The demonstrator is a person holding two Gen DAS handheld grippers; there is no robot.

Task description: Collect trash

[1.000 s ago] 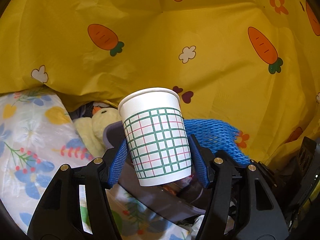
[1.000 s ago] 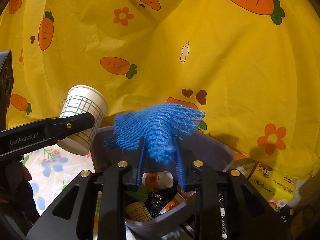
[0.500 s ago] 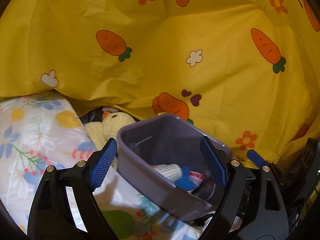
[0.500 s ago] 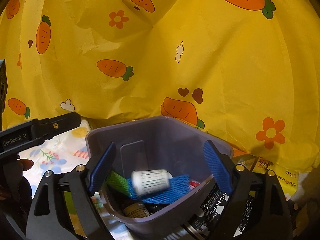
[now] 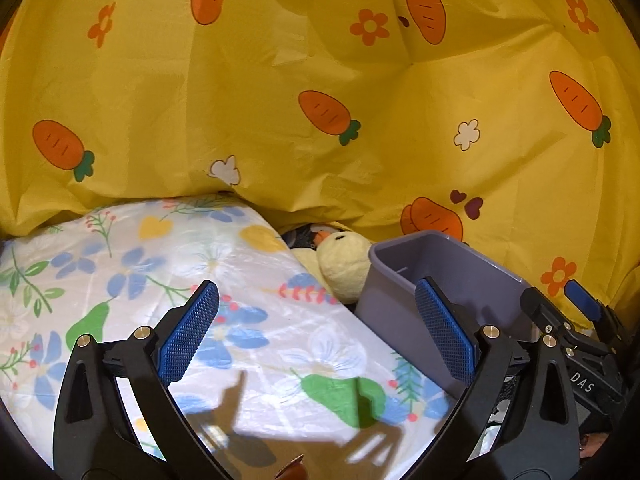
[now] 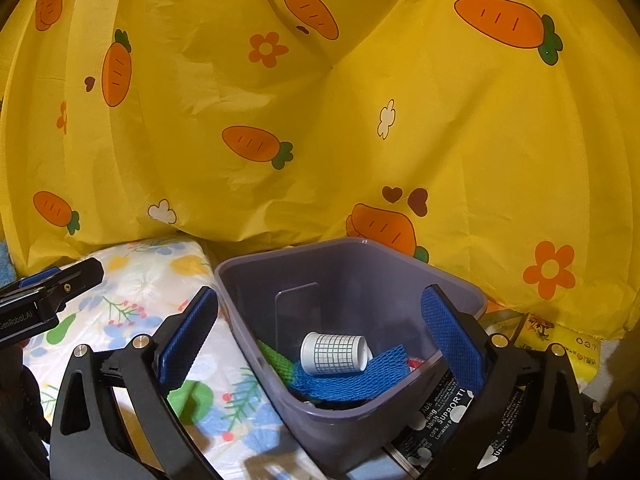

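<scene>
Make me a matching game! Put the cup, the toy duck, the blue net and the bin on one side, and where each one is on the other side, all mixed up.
Things:
1. paper cup
2. toy duck
3. blue net
4. bin

Places:
A. beside the bin, against the yellow cloth
B. on its side, on top of the blue net
C. on the flowery sheet
D. in the bin, under the cup

Pairs: 1-B, 2-A, 3-D, 4-C

"GenRobot.AI" on left tool (image 6: pixel 44 304), "SUPPORT!" on black packet (image 6: pixel 436 420), "DAS" on right tool (image 5: pixel 582 382)

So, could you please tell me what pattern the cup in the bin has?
A green grid on white, clearest from the right wrist.
</scene>
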